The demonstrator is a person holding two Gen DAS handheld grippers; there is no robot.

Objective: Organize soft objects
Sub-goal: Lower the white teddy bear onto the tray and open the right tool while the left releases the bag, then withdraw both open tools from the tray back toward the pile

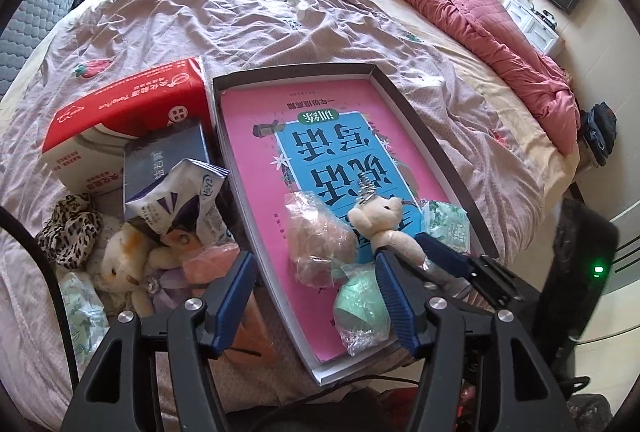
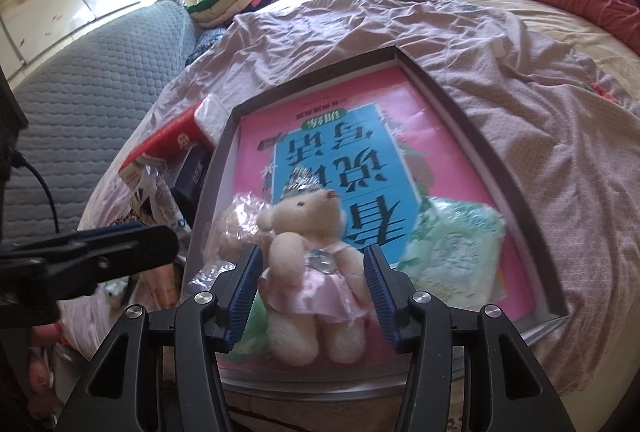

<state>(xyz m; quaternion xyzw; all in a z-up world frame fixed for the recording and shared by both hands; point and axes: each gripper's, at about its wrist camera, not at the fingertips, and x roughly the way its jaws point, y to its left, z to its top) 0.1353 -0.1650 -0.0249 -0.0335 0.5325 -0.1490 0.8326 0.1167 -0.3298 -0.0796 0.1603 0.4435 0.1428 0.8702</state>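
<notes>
A shallow dark-rimmed tray [image 1: 400,99] lies on the bed with a pink and blue book [image 1: 248,135] in it. A cream teddy bear [image 2: 312,264] in a pink dress stands between my right gripper's [image 2: 312,284] fingers, whose pads touch both of its sides. It shows in the left wrist view as the bear [image 1: 384,228] with the right gripper's blue finger [image 1: 436,250] by its legs. My left gripper [image 1: 316,296] is open over the tray's near edge, nothing between its pads. A green wrapped ball [image 1: 360,312] lies beside its right finger, a brownish wrapped ball [image 1: 320,240] just beyond.
A green tissue pack [image 2: 452,252] lies in the tray's right corner. Left of the tray sits a pile: a red box [image 1: 128,103], a dark box [image 1: 168,155], a white pack [image 1: 176,199], a leopard scrunchie [image 1: 68,232], a white plush [image 1: 116,264]. A pink quilt [image 1: 480,15] is bunched far right.
</notes>
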